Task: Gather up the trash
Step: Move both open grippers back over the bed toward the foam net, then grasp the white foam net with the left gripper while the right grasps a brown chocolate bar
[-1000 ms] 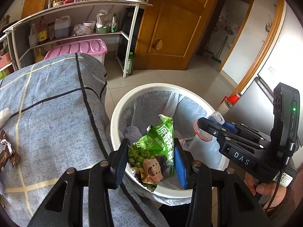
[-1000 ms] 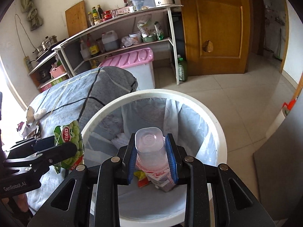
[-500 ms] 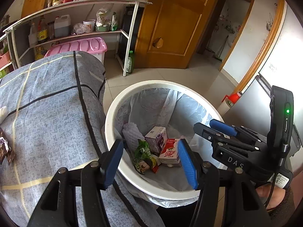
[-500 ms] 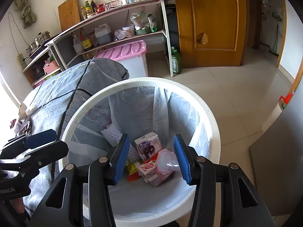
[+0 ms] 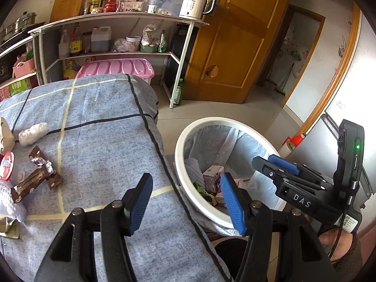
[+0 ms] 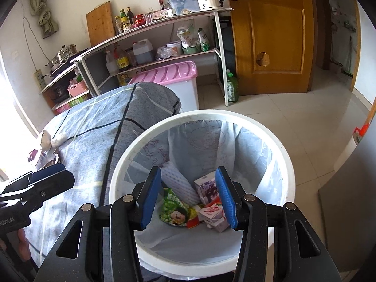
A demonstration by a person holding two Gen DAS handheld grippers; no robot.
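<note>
A white bin [image 6: 289, 164] with a clear liner stands beside the cloth-covered table [image 5: 98, 145]. In it lie a green snack bag [image 6: 175, 211], a purple carton [image 6: 208, 189], a red-and-white carton [image 6: 212, 212] and white foam wrap [image 6: 177, 181]. My right gripper [image 6: 188, 197] is open and empty above the bin. My left gripper [image 5: 186, 202] is open and empty over the table's right edge, next to the bin [image 5: 185, 185]. On the table's left lie brown wrappers [image 5: 35, 178], a white crumpled wad [image 5: 33, 134] and a red-and-white lid [image 5: 7, 168].
A shelf rack [image 5: 117, 35] with bottles and a kettle stands at the back, with a pink-lidded box [image 5: 117, 68] under it. A wooden door [image 5: 230, 47] is to the right. A grey panel [image 6: 347, 211] stands right of the bin.
Both grippers opened and dropped the green snack bag and the bottle into the bin. The left gripper then swung left over the table; the right rose slightly.
</note>
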